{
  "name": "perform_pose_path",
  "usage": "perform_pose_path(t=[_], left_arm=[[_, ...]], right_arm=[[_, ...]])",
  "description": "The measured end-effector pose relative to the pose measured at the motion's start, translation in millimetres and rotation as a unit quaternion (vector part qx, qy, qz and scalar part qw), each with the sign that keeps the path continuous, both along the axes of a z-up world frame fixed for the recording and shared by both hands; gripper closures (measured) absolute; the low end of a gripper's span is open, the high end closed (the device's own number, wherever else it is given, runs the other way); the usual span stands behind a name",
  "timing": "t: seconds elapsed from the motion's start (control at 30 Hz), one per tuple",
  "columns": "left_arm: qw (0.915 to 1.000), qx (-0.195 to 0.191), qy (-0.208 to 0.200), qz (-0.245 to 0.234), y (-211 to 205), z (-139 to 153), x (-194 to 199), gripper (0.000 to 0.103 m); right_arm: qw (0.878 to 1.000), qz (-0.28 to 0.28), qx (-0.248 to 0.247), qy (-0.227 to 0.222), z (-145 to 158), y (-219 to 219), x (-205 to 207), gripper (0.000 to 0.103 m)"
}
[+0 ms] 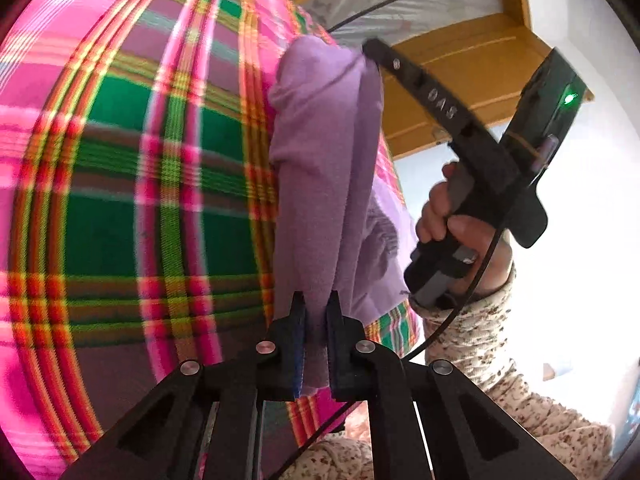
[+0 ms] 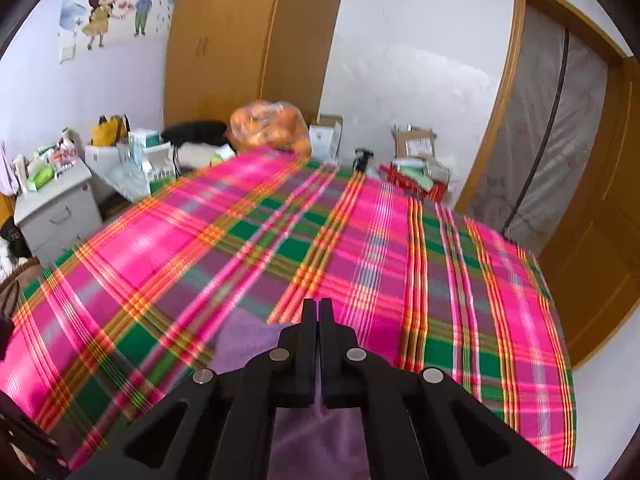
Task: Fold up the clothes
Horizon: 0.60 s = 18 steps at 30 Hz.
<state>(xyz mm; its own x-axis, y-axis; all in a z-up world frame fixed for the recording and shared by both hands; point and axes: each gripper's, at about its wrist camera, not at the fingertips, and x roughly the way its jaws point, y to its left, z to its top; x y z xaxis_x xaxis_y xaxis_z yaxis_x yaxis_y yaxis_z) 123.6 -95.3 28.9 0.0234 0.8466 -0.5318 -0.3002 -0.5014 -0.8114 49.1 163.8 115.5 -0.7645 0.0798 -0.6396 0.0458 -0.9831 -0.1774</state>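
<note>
Pink-and-green plaid bedsheet (image 2: 360,240) covers the bed. Purple garment (image 1: 324,168) hangs above it, stretched between both grippers. Left gripper (image 1: 316,320) fingers clamp its lower edge. Right gripper (image 2: 318,320) fingers closed on purple fabric at their base; a hand (image 1: 456,224) grips its handle. Wooden door (image 2: 592,208) on right.

A lilac garment (image 1: 320,168) is pinched between the closed jaws of the left gripper (image 1: 316,312) and stretched up to the right gripper (image 1: 374,50), held in a hand (image 1: 460,232) with a speckled sleeve (image 1: 500,360). A pink-and-green plaid bedsheet (image 1: 132,200) is spread behind.
</note>
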Motion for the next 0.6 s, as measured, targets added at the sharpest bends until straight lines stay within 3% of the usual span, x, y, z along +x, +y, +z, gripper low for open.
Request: perform_pose_path(t=[0.13,0.23,0.43,0.6], left_arm=[[0.9999,-0.001,-0.012,0.006,-14,-6,-2,0.095],[0.9998,0.001,-0.017,0.009,-24,-8,-3,0.095],[0.9978,0.001,-0.057,0.034,-53,-25,-11,0.094],[0.9966,0.002,-0.072,0.039,-64,-35,-17,0.094]], right_arm=[[1.0,-0.007,-0.016,-0.003,-5,5,-1,0.102],[0.995,0.031,-0.093,-0.024,-5,10,-7,0.101],[0.986,-0.036,-0.162,-0.021,-7,55,12,0.097],[0.977,-0.079,-0.196,-0.005,-12,84,61,0.08]])
